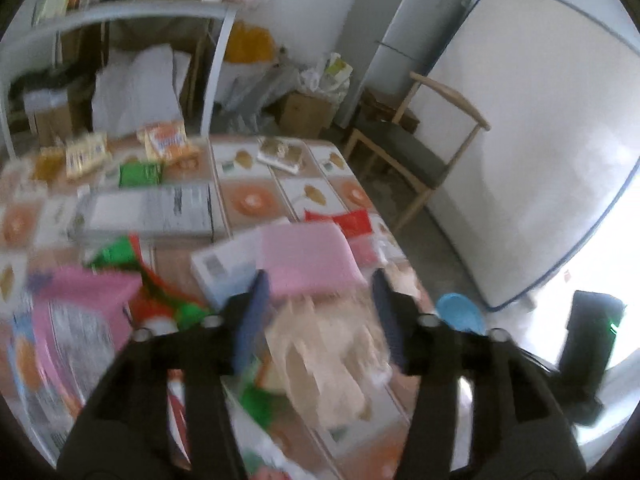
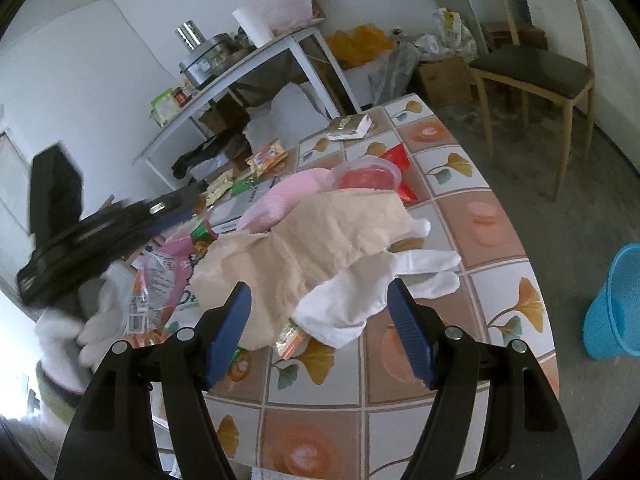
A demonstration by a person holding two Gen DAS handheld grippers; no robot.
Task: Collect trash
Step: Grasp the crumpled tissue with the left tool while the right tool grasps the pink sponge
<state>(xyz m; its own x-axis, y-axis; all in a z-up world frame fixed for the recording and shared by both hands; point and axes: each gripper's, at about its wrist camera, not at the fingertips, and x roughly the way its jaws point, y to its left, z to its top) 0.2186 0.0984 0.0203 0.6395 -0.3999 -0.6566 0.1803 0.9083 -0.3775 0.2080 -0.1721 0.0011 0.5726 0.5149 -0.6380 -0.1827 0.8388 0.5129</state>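
Observation:
A crumpled beige paper (image 2: 312,240) lies on the tiled table (image 2: 480,216), partly over a white glove (image 2: 360,296). My right gripper (image 2: 320,324) stands open just short of both, pads apart and touching nothing. The left wrist view is blurred. In it, my left gripper (image 1: 320,312) is open above the same beige paper (image 1: 328,356), with a pink pack (image 1: 308,256) beyond its tips. Its pads do not seem to press the paper. A red-lidded plastic tub (image 2: 368,176) and snack wrappers (image 2: 268,158) lie farther back.
A blue waste basket (image 2: 616,304) stands on the floor right of the table. A wooden chair (image 2: 532,68) is behind it. A white shelf table (image 2: 248,76) with pots stands at the back. A flat grey box (image 1: 148,208) and more packets crowd the table's left.

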